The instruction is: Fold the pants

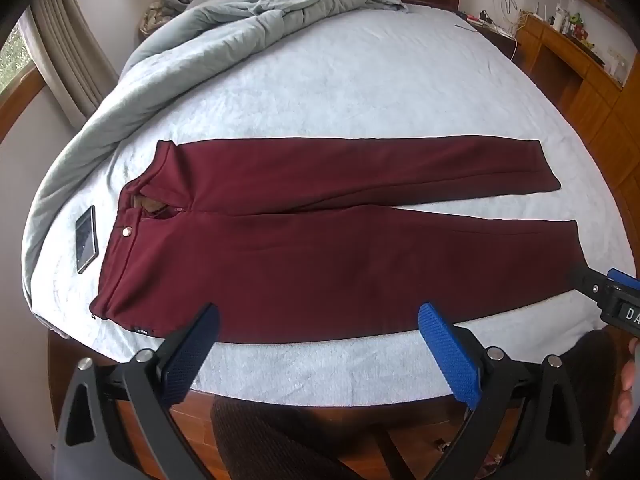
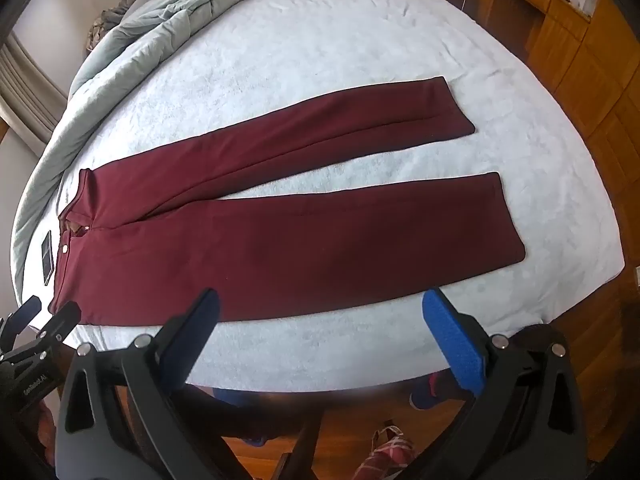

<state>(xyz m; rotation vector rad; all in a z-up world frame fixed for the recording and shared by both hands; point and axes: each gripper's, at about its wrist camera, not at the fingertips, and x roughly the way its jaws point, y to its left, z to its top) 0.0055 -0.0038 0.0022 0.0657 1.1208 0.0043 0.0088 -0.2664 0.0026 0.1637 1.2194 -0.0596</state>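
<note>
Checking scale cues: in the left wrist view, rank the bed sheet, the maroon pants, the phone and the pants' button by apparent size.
1. bed sheet
2. maroon pants
3. phone
4. button

No close calls.

I see the pants (image 1: pixel 320 248) as thick matt maroon cloth with one shiny metal button (image 1: pixel 126 232). The bed cover (image 1: pixel 340 92) looks fuzzy. My grippers' blue pads (image 1: pixel 448 356) are ribbed; their frames look like matt black plastic.
</note>
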